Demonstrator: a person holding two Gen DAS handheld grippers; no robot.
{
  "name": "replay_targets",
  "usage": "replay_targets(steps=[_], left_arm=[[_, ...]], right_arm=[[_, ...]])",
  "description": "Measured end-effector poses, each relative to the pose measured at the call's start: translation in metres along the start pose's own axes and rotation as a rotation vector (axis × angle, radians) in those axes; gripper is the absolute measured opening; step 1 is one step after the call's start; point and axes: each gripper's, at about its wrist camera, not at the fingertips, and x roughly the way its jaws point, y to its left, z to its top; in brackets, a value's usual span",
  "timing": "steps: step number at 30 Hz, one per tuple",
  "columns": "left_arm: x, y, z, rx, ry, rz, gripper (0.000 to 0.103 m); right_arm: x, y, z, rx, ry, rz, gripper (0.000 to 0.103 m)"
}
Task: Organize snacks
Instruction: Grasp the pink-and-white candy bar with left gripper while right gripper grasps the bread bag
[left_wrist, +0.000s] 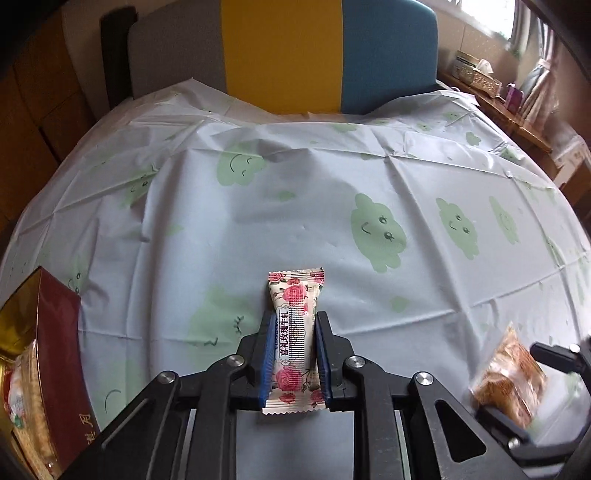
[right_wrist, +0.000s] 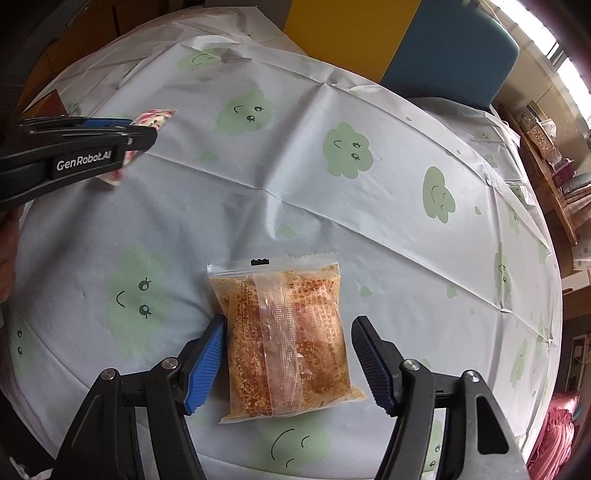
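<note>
A rose-printed candy bar wrapper (left_wrist: 293, 339) is seen clamped lengthwise between the blue pads of the left tool (left_wrist: 294, 356), carried above a surface draped in a pale tablecloth (left_wrist: 332, 206) printed with green smiling clouds. To its left, a red and gold gift box (left_wrist: 55, 369) holding packaged snacks is glimpsed at the surface's edge. The right tool (right_wrist: 288, 363) is shown with its fingers spread apart on either side of a clear packet of golden crispy snack (right_wrist: 286, 339), which lies flat on the cloth; the left pad appears just at the packet's edge, the right pad apart from it. The packet is judged light, crinkly and slippery, its brittle contents easily crushed; a gentle grip across the narrow sides, at mid-length, would likely be safest.
</note>
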Motion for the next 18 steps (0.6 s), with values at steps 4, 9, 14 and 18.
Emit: replay_targets(steps=[4, 9, 14, 18], left_arm=[[-0.021, 0.0, -0.017, 0.019, -0.018, -0.057, 0.02], [-0.047, -0.008, -0.05, 0.066, -0.032, -0.113, 0.02], [-0.063, -0.015, -0.089, 0.112, -0.028, -0.143, 0.02], [-0.057, -0.019, -0.109, 0.133, -0.027, -0.127, 0.02]], right_arm=[[0.002, -0.002, -0.001, 0.008, 0.001, 0.011, 0.069], [0.004, -0.01, -0.002, 0.03, 0.005, 0.035, 0.069], [0.004, -0.014, -0.003, 0.029, -0.002, 0.032, 0.069], [0.004, -0.015, -0.004, 0.033, -0.004, 0.035, 0.069]])
